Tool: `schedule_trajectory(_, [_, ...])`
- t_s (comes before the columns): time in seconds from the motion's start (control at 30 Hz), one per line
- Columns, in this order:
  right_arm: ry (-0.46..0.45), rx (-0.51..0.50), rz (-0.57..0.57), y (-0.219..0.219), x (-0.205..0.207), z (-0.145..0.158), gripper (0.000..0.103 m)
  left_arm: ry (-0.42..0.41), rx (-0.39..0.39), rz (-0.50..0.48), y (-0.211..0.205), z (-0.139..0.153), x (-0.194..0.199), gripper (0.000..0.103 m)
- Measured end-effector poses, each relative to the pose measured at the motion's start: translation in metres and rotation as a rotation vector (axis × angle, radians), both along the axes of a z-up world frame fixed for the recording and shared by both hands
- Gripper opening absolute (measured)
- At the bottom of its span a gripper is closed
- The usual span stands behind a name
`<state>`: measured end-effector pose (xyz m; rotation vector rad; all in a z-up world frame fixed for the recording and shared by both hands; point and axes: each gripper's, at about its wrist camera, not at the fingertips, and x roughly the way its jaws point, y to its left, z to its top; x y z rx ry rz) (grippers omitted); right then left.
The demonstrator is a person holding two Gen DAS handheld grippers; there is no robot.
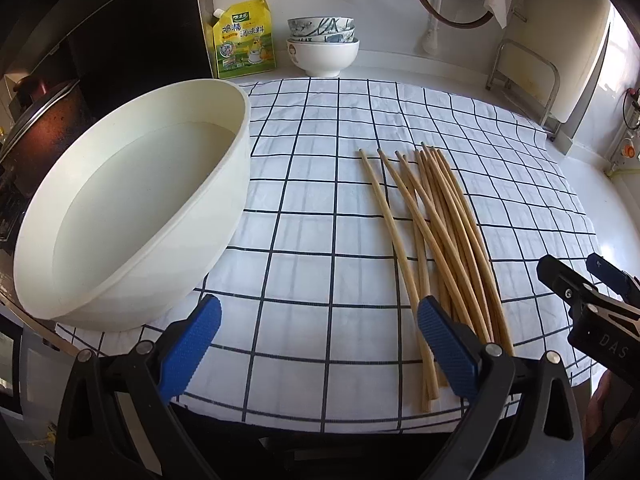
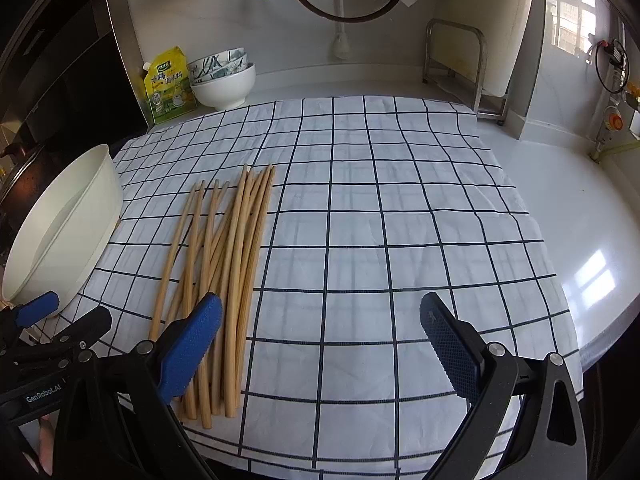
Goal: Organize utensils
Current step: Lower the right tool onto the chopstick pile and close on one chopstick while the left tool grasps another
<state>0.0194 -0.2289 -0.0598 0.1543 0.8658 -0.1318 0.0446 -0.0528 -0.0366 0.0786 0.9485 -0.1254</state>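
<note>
Several wooden chopsticks (image 1: pixel 436 240) lie in a loose bundle on a white cloth with a dark grid (image 1: pixel 320 208); they also show in the right wrist view (image 2: pixel 224 264). My left gripper (image 1: pixel 320 316) is open and empty above the cloth's near edge, its right finger over the chopsticks' near ends. My right gripper (image 2: pixel 320 316) is open and empty, its left finger over the same ends. Each gripper shows in the other's view: the right gripper (image 1: pixel 592 280) to the right of the bundle, the left gripper (image 2: pixel 68 312) to its left.
A large white basin (image 1: pixel 132 216) holding water sits on the cloth's left, also in the right wrist view (image 2: pixel 60 232). Stacked bowls (image 1: pixel 322 46) and a yellow seasoning pouch (image 1: pixel 244 40) stand at the back. A metal rack (image 2: pixel 460 64) is at the back right.
</note>
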Motion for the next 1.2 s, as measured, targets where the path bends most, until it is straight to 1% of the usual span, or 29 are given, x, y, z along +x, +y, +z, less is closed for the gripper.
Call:
schedule_trajectory(0.23, [0.068, 0.006, 0.015, -0.004, 0.032, -0.017, 0.095, 0.012, 0.010, 0.018, -0.005, -0.009, 0.016, 0.097])
schedule_trajectory(0.37, [0.094, -0.011, 0.028, 0.001, 0.043, -0.023, 0.095, 0.017, 0.021, 0.028, -0.006, -0.013, 0.020, 0.097])
schedule_trajectory(0.5, [0.124, -0.030, 0.038, 0.005, 0.051, -0.030, 0.094, 0.039, 0.018, 0.039, -0.005, -0.019, 0.025, 0.097])
schedule_trajectory(0.8, [0.142, -0.053, 0.066, 0.011, 0.049, -0.031, 0.094, 0.044, 0.012, 0.047, -0.006, -0.022, 0.028, 0.097])
schedule_trajectory(0.93, [0.153, -0.081, 0.071, 0.011, 0.046, -0.031, 0.094, 0.054, 0.013, 0.050, -0.009, -0.025, 0.031, 0.097])
schedule_trajectory(1.07, [0.145, -0.116, 0.057, 0.006, 0.043, -0.030, 0.094, 0.055, 0.008, 0.046, -0.013, -0.026, 0.034, 0.097])
schedule_trajectory(1.2, [0.139, -0.115, 0.034, -0.005, 0.040, -0.030, 0.094, 0.051, 0.009, 0.037, -0.018, -0.026, 0.035, 0.097])
